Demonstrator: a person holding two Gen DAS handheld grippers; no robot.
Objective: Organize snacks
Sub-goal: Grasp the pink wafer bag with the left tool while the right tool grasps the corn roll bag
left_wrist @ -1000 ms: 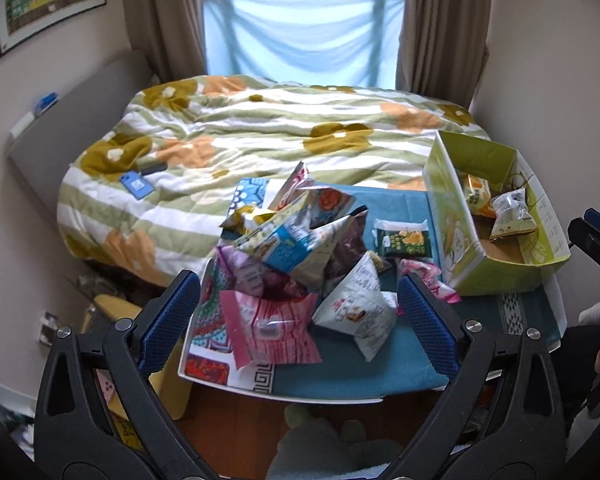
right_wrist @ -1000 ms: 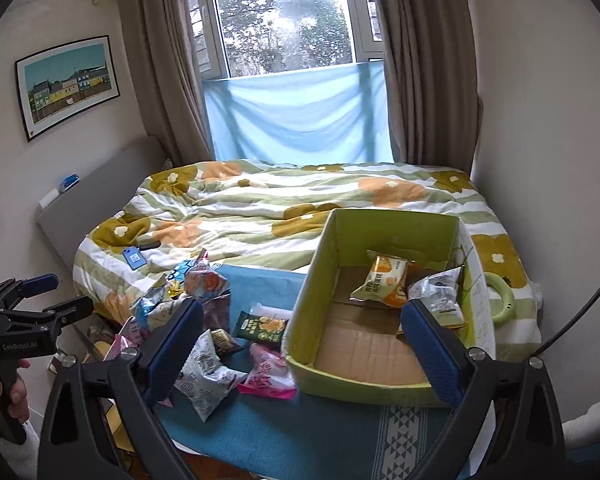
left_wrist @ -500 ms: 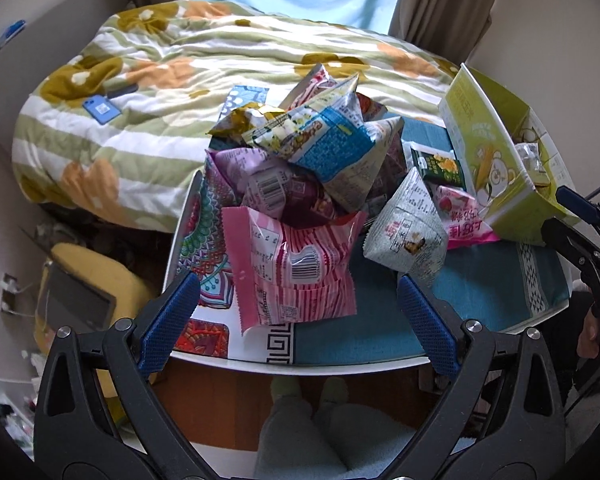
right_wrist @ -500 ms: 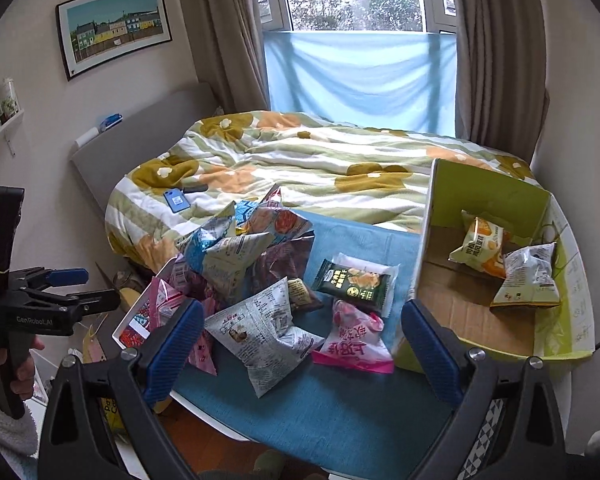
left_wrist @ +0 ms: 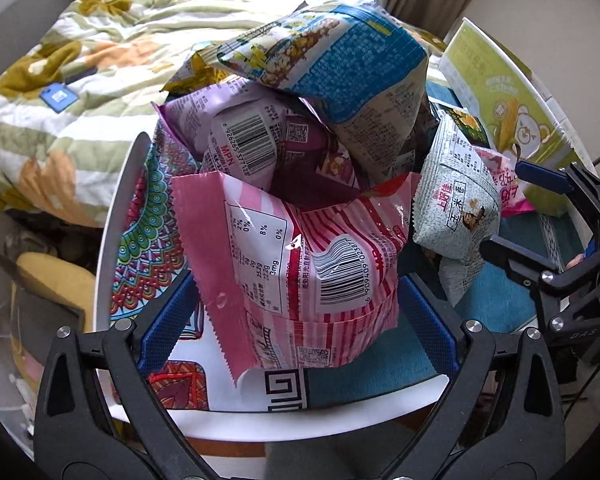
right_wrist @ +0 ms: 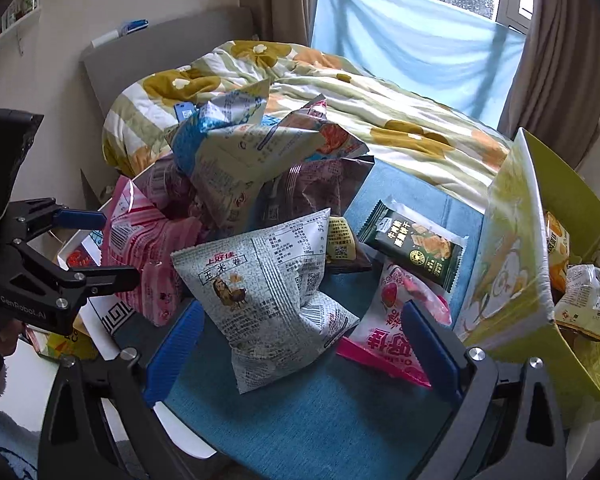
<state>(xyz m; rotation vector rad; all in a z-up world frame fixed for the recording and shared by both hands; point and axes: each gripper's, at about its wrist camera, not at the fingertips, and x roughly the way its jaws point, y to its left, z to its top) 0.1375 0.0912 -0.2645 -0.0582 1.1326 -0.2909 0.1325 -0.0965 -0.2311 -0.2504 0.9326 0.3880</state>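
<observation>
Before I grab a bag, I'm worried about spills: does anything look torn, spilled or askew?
No spill or tear shows. The snack bags sit in a loose heap, the blue-and-white bag tilted on top, the pink striped bag leaning against it.

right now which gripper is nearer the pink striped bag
Left. The left gripper is open with its fingers either side of the pink striped bag. The right gripper is open further along the table, straddling the grey bag.

Heaped snack pile (left_wrist: 300, 152) blocks the left; bare blue cloth (right_wrist: 312, 412) lies open before the box (right_wrist: 512, 280).
</observation>
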